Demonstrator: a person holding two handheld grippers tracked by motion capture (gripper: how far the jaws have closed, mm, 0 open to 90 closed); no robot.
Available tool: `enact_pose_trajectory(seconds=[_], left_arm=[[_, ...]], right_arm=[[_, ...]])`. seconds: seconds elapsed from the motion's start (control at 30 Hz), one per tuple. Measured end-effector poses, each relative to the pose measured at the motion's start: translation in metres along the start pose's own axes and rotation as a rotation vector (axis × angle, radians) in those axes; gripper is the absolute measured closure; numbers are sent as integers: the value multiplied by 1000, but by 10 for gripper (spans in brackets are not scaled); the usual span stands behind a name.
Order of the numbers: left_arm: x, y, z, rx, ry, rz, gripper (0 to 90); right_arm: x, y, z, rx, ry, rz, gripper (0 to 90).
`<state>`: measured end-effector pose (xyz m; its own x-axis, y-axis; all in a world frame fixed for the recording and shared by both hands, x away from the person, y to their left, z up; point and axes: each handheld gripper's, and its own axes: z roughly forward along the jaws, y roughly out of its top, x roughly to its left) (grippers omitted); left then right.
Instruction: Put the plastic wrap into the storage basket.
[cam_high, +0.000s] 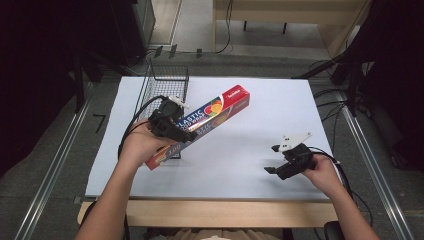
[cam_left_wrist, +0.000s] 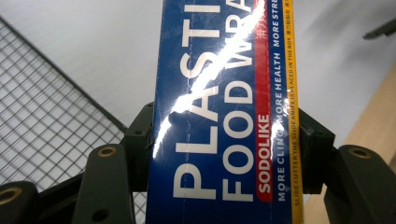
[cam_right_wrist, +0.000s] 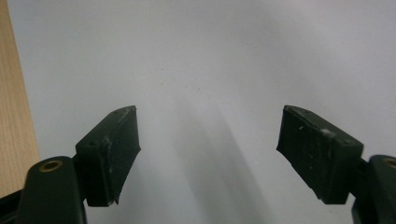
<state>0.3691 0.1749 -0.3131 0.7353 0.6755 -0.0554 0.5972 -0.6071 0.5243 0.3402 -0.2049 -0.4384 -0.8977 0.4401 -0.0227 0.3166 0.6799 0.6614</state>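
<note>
A long blue and red box of plastic food wrap (cam_high: 210, 117) is held tilted above the white table (cam_high: 260, 150), its far end raised toward the back right. My left gripper (cam_high: 175, 131) is shut on the box near its lower half. In the left gripper view the box (cam_left_wrist: 224, 121) runs straight up between the two jaws, which press on its sides. My right gripper (cam_high: 274, 159) hovers low over the table at the front right, open, with nothing between its fingers. The right gripper view shows its gap (cam_right_wrist: 208, 140) over bare white surface.
A black wire basket (cam_high: 167, 87) stands at the back left of the table, just behind my left hand; its mesh (cam_left_wrist: 42, 112) fills the left side of the left gripper view. The wooden table edge (cam_high: 225, 207) runs along the front.
</note>
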Motion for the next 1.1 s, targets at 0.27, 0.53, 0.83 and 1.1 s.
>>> enact_pose_trajectory(seconds=[0.27, 0.53, 0.83, 1.1], left_arm=[[18, 7, -3, -8, 57, -68, 397], [39, 13, -5, -23, 137, -163, 397], [62, 15, -3, -24, 241, -285, 397], [81, 13, 1, -29, 294, -366, 397]], right_arm=[[-1, 0, 2, 9, -2, -1, 212], [-1, 0, 3, 11, -4, -3, 211], [0, 0, 5, 21, -8, -8, 212], [0, 0, 5, 22, -10, -4, 212]])
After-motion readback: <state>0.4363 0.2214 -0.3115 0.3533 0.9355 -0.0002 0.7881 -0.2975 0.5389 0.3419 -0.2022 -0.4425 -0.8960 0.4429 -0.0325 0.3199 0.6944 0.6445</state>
